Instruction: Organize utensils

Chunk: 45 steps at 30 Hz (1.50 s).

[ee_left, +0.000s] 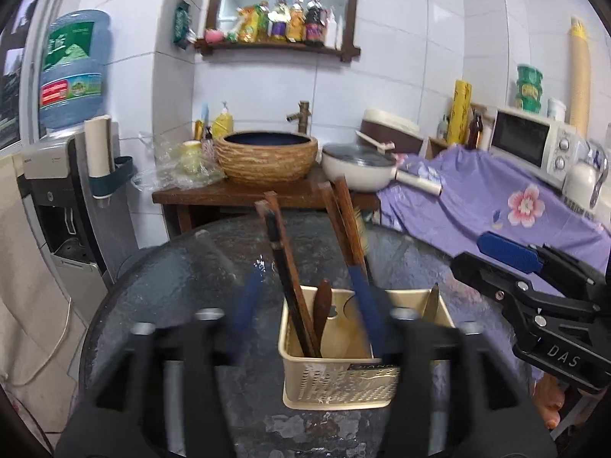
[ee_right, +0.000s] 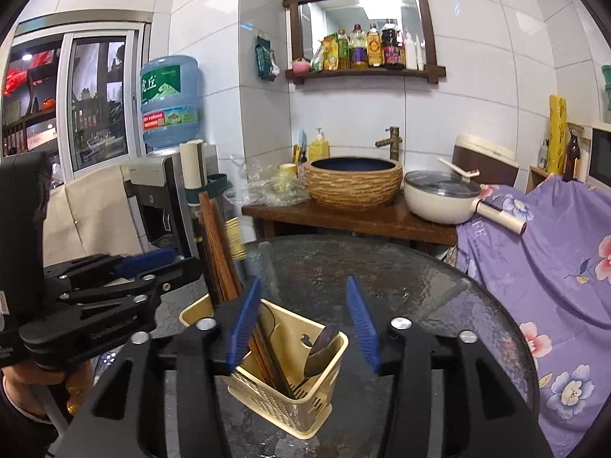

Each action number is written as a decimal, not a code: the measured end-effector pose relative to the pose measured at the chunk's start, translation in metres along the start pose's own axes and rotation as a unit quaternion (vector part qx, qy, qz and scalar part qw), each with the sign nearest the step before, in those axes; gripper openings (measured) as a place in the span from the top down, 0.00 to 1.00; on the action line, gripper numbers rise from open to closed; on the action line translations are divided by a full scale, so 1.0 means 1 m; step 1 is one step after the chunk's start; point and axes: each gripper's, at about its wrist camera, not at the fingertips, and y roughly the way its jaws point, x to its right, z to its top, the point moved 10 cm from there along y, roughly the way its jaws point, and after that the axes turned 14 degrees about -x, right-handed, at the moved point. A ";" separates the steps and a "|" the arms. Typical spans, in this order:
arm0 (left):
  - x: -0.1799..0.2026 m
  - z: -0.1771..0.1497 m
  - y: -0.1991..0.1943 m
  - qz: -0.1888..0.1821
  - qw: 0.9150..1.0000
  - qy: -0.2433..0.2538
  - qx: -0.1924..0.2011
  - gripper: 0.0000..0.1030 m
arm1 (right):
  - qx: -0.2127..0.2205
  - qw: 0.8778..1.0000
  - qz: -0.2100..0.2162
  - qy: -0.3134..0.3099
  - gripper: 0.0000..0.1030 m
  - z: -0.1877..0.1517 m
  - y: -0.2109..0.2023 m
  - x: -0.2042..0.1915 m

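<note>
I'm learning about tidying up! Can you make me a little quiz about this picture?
1. True or false: the chopsticks stand in the beige holder.
2. What is the holder resting on? A: glass table, B: purple cloth, C: floor.
3. Fill in: the right gripper has ____ pads.

Key: 1 true. 2 A. 3 blue.
</note>
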 end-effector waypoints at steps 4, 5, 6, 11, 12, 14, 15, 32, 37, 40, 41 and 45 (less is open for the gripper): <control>-0.009 -0.005 -0.031 -0.001 1.000 -0.005 0.030 0.28 | 0.020 1.000 -0.005 0.003 0.34 -0.003 -0.019 -0.001; -0.010 -0.008 -0.038 0.004 0.999 -0.003 0.037 0.24 | 0.027 1.000 -0.010 0.006 0.28 -0.007 -0.025 0.000; -0.012 -0.013 -0.046 0.010 0.999 -0.001 0.046 0.20 | 0.032 0.999 -0.012 0.009 0.21 -0.010 -0.029 -0.001; -0.019 -0.045 -0.074 0.034 0.997 0.014 0.066 0.06 | 0.043 0.999 -0.017 0.006 0.08 -0.044 -0.053 -0.016; -0.022 -0.055 -0.077 0.039 0.997 0.014 0.066 0.06 | 0.045 0.999 -0.019 0.004 0.06 -0.053 -0.058 -0.020; -0.031 -0.079 -0.080 0.043 0.998 0.007 0.052 0.06 | 0.050 0.998 -0.031 -0.001 0.06 -0.070 -0.067 -0.028; -0.033 -0.091 -0.080 0.042 0.998 0.003 0.043 0.06 | 0.051 0.998 -0.041 -0.005 0.06 -0.080 -0.071 -0.032; -0.033 -0.245 -0.119 0.101 0.994 -0.008 -0.031 0.06 | 0.037 0.995 -0.081 0.052 0.06 -0.215 -0.130 -0.067; -0.025 -0.261 -0.133 0.090 0.995 -0.003 -0.035 0.06 | 0.025 0.993 -0.099 0.061 0.06 -0.233 -0.136 -0.063; -0.022 -0.264 -0.136 0.088 0.995 -0.002 -0.035 0.06 | 0.021 0.992 -0.103 0.072 0.06 -0.238 -0.136 -0.058; -0.023 -0.264 -0.137 0.089 0.995 -0.001 -0.034 0.06 | 0.021 0.992 -0.103 0.073 0.06 -0.239 -0.136 -0.057; -0.022 -0.263 -0.139 0.092 0.995 -0.002 -0.032 0.06 | 0.022 0.992 -0.102 0.074 0.06 -0.241 -0.138 -0.057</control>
